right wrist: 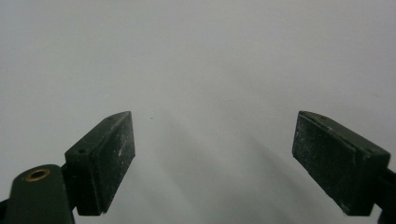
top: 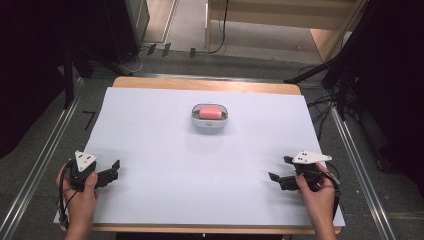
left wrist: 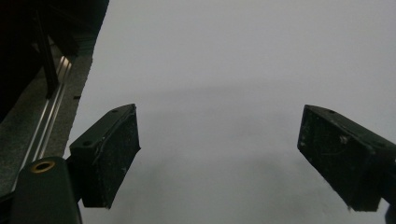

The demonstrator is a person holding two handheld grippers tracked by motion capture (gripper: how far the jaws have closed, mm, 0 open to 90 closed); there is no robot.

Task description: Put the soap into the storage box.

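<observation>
White sheeting covers the worktop (top: 150, 190). A pink block in its pale dish (top: 210, 116) sits toward the far middle, well apart from both hands. Left gripper (top: 116, 170) and right gripper (top: 279, 169) rest low at the near corners, fingers (right wrist: 105, 158) wide apart and empty, apparently parked clear before any approach.

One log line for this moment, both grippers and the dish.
left gripper: open, empty | right gripper: open, empty | pink soap: in white dish, mid-table, untouched
</observation>
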